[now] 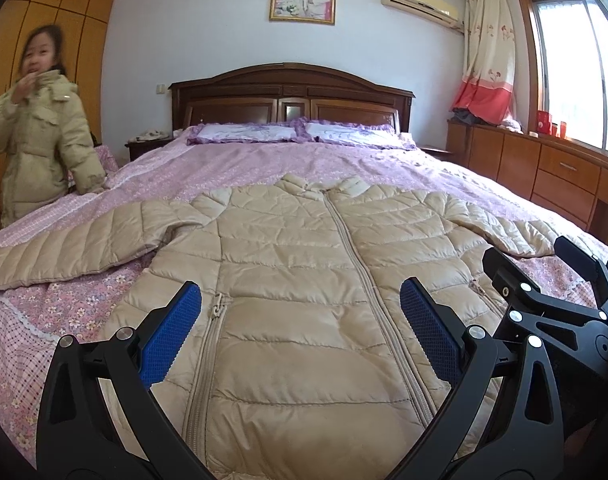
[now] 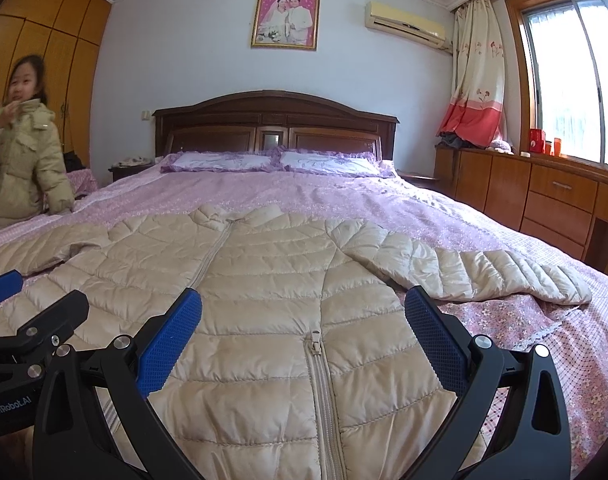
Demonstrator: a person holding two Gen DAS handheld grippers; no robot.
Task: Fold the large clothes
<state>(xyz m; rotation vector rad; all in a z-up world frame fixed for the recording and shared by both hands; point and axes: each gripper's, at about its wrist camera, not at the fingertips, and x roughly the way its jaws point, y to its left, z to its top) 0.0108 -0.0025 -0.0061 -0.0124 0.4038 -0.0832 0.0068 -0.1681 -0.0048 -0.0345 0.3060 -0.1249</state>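
A beige quilted puffer jacket (image 1: 304, 264) lies flat on the bed, zipped, collar toward the headboard, both sleeves spread out. It also shows in the right wrist view (image 2: 271, 288). My left gripper (image 1: 301, 320) is open and empty, above the jacket's lower left half. My right gripper (image 2: 304, 328) is open and empty, above the jacket's lower right half by a pocket zipper (image 2: 316, 340). The right gripper's body shows at the right of the left wrist view (image 1: 552, 296). The left gripper's body shows at the left of the right wrist view (image 2: 27, 332).
The bed (image 1: 263, 168) has a pink floral cover and two purple pillows (image 1: 243, 134) at a dark wooden headboard. A child in a beige coat (image 1: 35, 140) stands at the bed's left side. Wooden drawers (image 1: 544, 168) run under the window on the right.
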